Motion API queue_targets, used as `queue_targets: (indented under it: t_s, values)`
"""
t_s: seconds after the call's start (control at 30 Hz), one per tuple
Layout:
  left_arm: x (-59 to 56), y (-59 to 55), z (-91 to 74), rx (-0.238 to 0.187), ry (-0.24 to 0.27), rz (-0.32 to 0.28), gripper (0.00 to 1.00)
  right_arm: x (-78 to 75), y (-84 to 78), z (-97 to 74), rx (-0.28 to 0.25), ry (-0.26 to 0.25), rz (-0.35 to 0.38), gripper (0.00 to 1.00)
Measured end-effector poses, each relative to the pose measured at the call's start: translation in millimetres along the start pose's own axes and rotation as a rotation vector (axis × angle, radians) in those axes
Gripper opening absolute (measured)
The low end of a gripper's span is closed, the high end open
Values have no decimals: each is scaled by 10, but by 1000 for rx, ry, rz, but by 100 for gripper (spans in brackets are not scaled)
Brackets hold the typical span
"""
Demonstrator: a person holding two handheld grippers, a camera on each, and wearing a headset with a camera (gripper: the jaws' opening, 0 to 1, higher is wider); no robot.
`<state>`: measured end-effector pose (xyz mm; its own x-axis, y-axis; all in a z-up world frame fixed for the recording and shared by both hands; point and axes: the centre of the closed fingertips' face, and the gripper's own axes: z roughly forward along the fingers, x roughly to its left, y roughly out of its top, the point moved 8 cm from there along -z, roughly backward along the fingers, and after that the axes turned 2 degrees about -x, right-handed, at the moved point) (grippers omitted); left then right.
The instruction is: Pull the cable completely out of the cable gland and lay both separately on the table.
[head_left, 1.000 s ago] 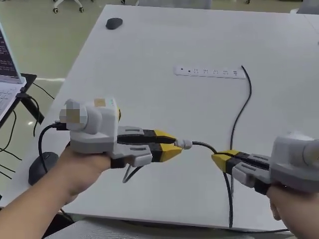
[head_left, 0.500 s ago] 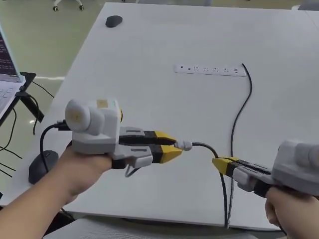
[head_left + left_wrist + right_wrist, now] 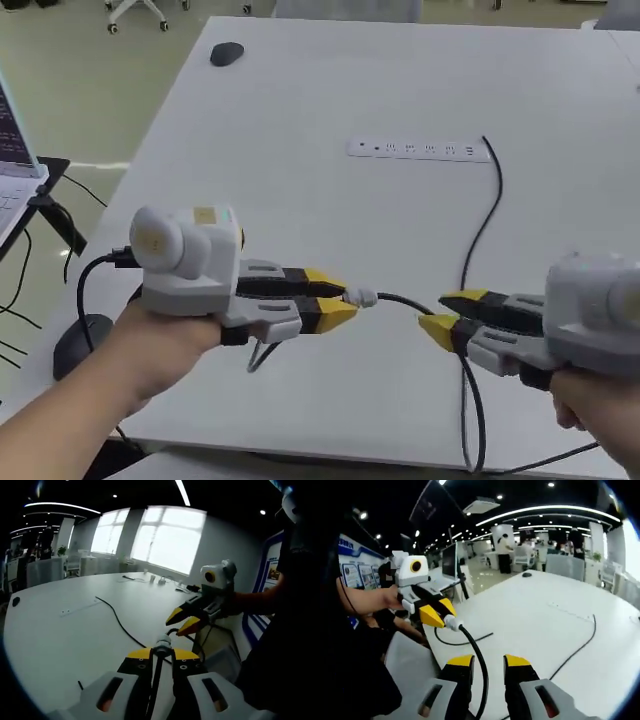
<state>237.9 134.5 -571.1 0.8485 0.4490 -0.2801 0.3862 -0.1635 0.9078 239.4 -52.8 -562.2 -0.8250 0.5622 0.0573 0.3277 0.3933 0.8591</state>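
At left, left gripper [image 3: 335,300] clamped shut on the cable gland [image 3: 361,297], held in the air above the table [image 3: 300,180] near its front edge; long axis level, nose pointing right. Black cable [image 3: 400,301] seated in the nose, arcing right and down between the jaws of the right gripper [image 3: 448,312], spread apart. In the right gripper view, open gap either side of the cable; in the head view, less plain. Beyond, wide bare tabletop up to 1 power strip [image 3: 418,150].

No legible text; laptop screen [image 3: 12,150] lines, wall posters [image 3: 351,562] too blurred to read
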Motion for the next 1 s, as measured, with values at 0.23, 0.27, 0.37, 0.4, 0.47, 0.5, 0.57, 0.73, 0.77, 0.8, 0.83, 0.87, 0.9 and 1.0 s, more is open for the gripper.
queue_targets:
  t_s: [0.23, 0.27, 0.37, 0.4, 0.47, 0.5, 0.57, 0.73, 0.77, 0.8, 0.83, 0.87, 0.9, 1.0]
  values:
    - [-23, -29, 84, 15, -12, 3, 14, 190, 213, 236, 157, 73, -256, 14]
    - [-21, -36, 91, 19, -11, 1, 14, 194, 194, 253, 169, 80, -261, 11]
    - [-18, -43, 91, 26, -10, 1, 14, 214, 158, 300, 186, 86, -276, 5]
    - [-18, -40, 90, 25, -11, -4, 14, 216, 147, 303, 189, 84, -285, 6]
    - [-20, -37, 89, 25, -11, 0, 14, 220, 119, 304, 197, 85, -304, 5]
    - [-19, -45, 90, 29, -11, 2, 14, 222, 115, 305, 195, 85, -308, 5]
    - [-21, -59, 92, 34, -14, 6, 14, 208, 115, 298, 189, 77, -313, 2]
    - [-19, -82, 98, 38, -17, 9, 14, 207, 67, 301, 179, 71, -256, 1]
    - [-18, -84, 97, 36, -16, 12, 14, 203, 67, 295, 175, 65, -249, 0]
    - [-15, -82, 94, 33, -15, 11, 14, 198, 65, 290, 172, 64, -243, 0]
    - [-12, -77, 88, 29, -16, 8, 14, 188, 59, 286, 170, 61, -236, 0]
    - [-6, -73, 87, 27, -15, 8, 14, 176, 58, 275, 165, 53, -219, 0]
    - [-6, -73, 83, 26, -15, 8, 14, 161, 50, 271, 162, 51, -209, 0]
    - [21, -73, 76, 25, -11, 4, 14, 112, 23, 251, 161, 34, -184, 0]
